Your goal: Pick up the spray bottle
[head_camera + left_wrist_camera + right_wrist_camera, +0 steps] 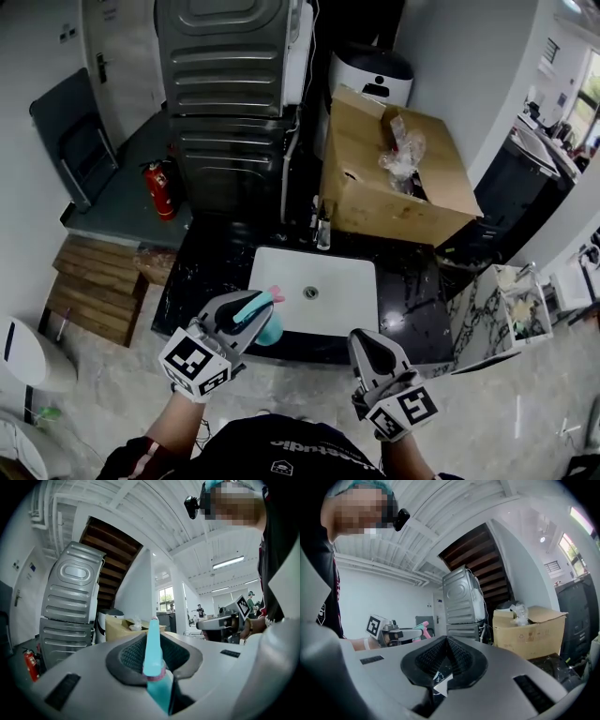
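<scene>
The spray bottle [265, 320] is teal with a pink trigger. My left gripper [253, 311] is shut on it and holds it in the air over the front edge of the counter, just left of the white sink [328, 298]. In the left gripper view the bottle's teal neck [153, 654] stands upright between the pads. The right gripper [367, 341] hovers to the right in front of the counter, its jaws shut with nothing between them [446, 642]. From the right gripper view the left gripper [396, 634] and the bottle [422, 629] show at the left.
A black marble counter [208, 270] holds the sink, with a small bottle [323, 232] behind it. An open cardboard box [398, 183] sits at the back right, stacked grey machines [230, 94] at the back, a red fire extinguisher [161, 190] and wooden slats [94, 281] at the left.
</scene>
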`<action>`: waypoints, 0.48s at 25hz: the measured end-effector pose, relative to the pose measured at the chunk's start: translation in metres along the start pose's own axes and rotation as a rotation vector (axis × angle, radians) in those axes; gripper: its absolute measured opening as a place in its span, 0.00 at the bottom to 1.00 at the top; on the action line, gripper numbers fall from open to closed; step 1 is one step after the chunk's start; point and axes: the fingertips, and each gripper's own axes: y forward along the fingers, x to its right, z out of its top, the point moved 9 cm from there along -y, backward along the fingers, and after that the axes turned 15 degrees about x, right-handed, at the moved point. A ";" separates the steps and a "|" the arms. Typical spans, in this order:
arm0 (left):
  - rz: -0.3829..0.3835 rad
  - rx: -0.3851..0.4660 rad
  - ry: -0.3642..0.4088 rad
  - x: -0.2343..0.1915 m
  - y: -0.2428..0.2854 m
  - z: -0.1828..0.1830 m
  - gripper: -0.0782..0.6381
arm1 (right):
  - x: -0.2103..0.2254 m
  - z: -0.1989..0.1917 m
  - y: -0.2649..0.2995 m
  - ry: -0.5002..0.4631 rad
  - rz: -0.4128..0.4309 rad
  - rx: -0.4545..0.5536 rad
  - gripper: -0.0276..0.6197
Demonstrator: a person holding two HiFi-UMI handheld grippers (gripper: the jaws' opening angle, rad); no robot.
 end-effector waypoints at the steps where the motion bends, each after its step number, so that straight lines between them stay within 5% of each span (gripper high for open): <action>1: 0.000 0.004 -0.003 0.004 -0.001 0.000 0.24 | 0.000 0.000 0.000 0.004 -0.003 0.005 0.10; 12: -0.004 0.009 -0.041 0.017 0.002 -0.002 0.24 | 0.002 -0.001 -0.001 -0.025 -0.013 -0.013 0.10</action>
